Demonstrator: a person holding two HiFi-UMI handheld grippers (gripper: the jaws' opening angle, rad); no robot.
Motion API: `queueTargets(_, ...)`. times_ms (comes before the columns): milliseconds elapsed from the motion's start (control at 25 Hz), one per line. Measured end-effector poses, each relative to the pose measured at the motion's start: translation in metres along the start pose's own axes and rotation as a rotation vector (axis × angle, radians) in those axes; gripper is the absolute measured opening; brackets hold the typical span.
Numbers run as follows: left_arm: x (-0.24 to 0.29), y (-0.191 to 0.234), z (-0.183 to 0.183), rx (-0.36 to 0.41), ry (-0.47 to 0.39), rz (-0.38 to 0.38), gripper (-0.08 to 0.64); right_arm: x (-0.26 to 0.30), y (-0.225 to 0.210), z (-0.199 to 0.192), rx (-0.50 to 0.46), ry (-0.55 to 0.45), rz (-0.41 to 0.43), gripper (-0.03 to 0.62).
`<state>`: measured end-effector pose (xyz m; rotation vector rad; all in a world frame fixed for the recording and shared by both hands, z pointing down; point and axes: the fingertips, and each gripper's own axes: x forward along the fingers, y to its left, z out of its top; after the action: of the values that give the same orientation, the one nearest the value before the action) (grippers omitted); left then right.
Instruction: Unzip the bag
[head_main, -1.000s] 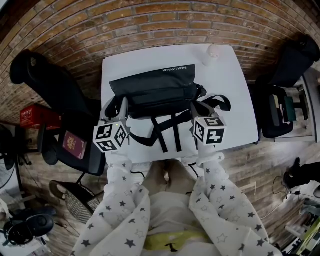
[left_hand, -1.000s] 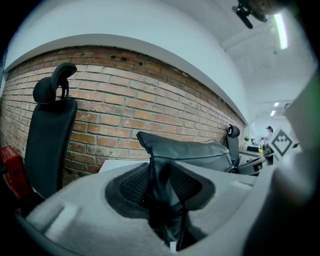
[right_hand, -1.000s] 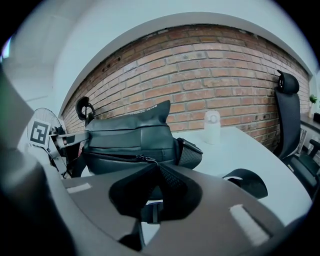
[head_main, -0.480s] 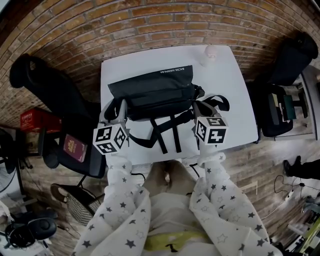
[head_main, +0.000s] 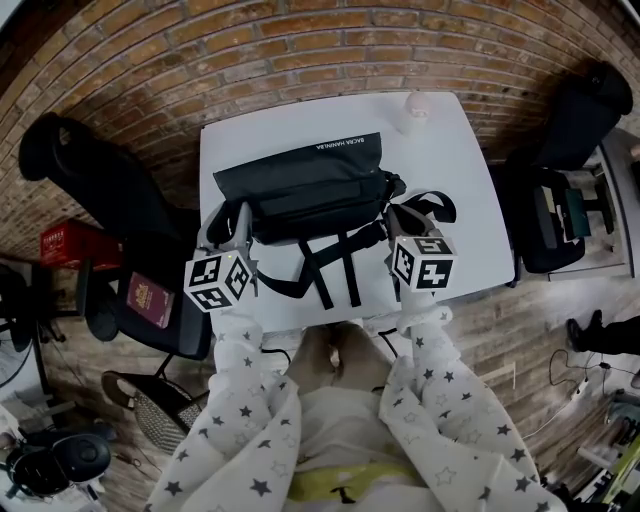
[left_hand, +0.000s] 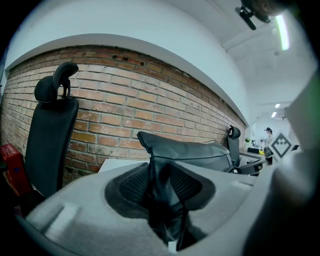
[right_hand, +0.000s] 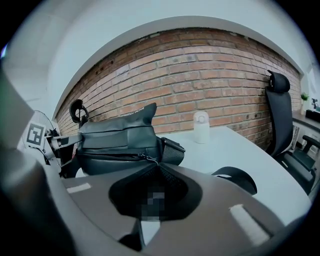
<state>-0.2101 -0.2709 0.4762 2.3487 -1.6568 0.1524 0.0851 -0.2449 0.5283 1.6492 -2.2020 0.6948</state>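
**Head view: bag braced at one end, zip pull pinched at the other**

The black messenger bag (head_main: 300, 185) lies flat across the middle of the white surface (head_main: 450, 150), flap towards the brick wall (head_main: 300, 40) and straps (head_main: 335, 265) trailing towards the person. It looks zipped shut, so the opening pull is not yet made.

Over to the right gripper view: the zip pull (right_hand: 145, 157) sits at the bag's right end and runs straight into the right gripper (right_hand: 156, 169), whose fingers are clenched on it. At the opposite end, the left gripper (left_hand: 162, 185) has a fold of the bag's black fabric gripped firmly between its fingers, anchoring that corner.

So both ends are secured, and this looks like the start of the pull. To do it well, I'd say the right gripper should draw the pull along the line of the teeth, low and parallel to the bag's long edge, towards the left gripper. Lifting could jam the slider. The left gripper should hold firm so the fabric stays taut and the bag doesn't skid or bunch.

Near the far edge stands a white bottle (head_main: 415, 105), well clear.
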Motion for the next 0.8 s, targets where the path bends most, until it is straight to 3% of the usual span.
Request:
queueTargets(160, -0.001, 0.001, 0.001, -0.042, 0.005, -0.027, 0.137, 0.0, 0.004, -0.002, 0.021, -0.004, 0.054, 0.033)
queueTargets(280, -0.004, 0.001, 0.001, -0.056, 0.007, -0.045, 0.146, -0.002, 0.007, 0.002, 0.034, -0.029, 0.072, 0.129)
queueTargets(440, -0.013, -0.001, 0.0, -0.037, 0.019, -0.043, 0.15, -0.008, 0.009, 0.012, 0.014, -0.077, 0.079, 0.132)
queueTargets(520, -0.021, -0.003, 0.001, -0.025, 0.019, -0.044, 0.144, -0.012, 0.013, 0.02, -0.001, -0.112, 0.104, 0.114)
queueTargets(720, -0.04, -0.016, -0.003, 0.029, 0.032, -0.059, 0.037, -0.024, 0.025, 0.037, -0.057, -0.176, 0.172, 0.01)
queueTargets(800, -0.046, -0.021, -0.004, 0.032, 0.029, -0.063, 0.007, -0.027, 0.031, 0.043, -0.073, -0.198, 0.202, 0.008)
